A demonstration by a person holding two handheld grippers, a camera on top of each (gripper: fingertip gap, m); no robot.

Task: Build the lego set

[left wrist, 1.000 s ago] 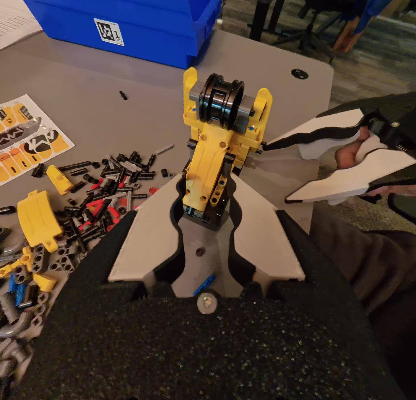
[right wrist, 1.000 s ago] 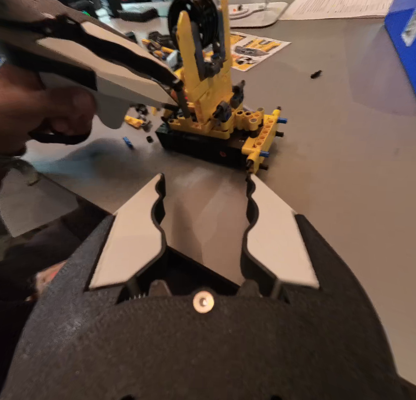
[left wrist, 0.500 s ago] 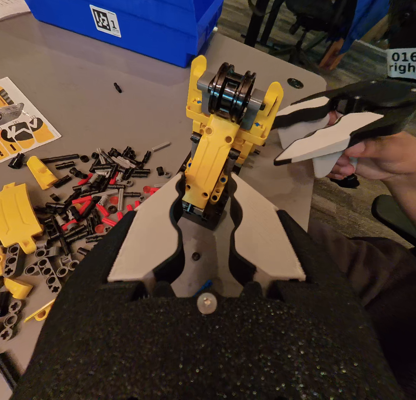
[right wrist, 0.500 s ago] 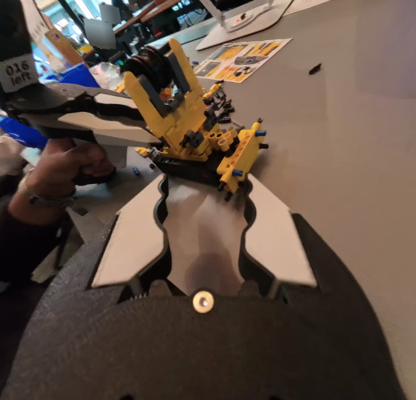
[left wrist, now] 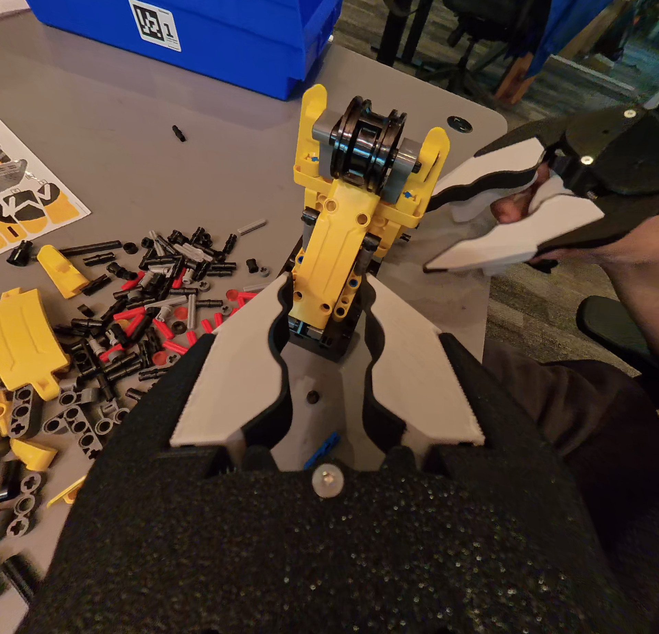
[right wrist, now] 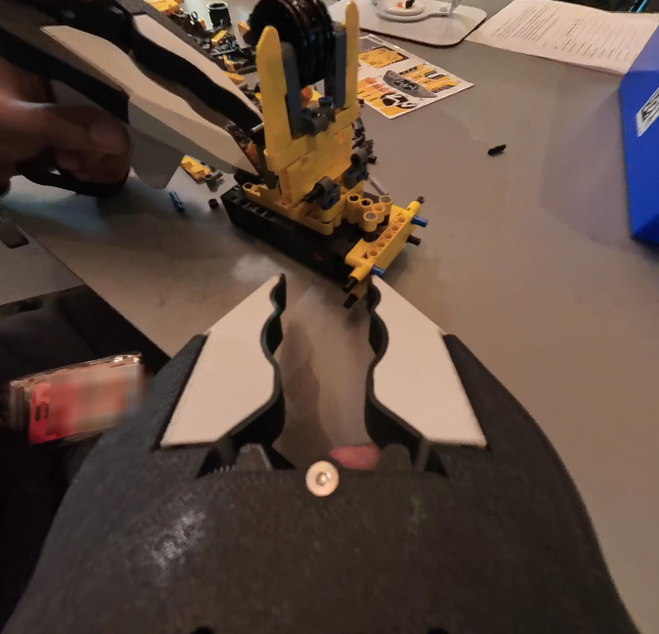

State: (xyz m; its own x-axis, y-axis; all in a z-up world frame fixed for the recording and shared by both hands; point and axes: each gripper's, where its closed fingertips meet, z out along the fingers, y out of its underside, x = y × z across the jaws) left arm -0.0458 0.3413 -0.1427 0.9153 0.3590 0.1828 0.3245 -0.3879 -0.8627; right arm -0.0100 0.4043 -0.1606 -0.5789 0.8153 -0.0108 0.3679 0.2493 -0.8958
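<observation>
Left tongs (left wrist: 326, 295) clamp my yellow model (left wrist: 335, 256) low on its upright, on the surface (left wrist: 214, 174). Right tongs (right wrist: 326, 292) gape, empty, beside its base. Light, rigid, snap-fit: I'd grip the beams.

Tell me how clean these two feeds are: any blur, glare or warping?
Left wrist view: model and loose parts are sharp, the right gripper slightly smeared, edges bowed by the wide lens. Right wrist view: soft all over, the left gripper and hand streaked, dull sheen on the table.
</observation>
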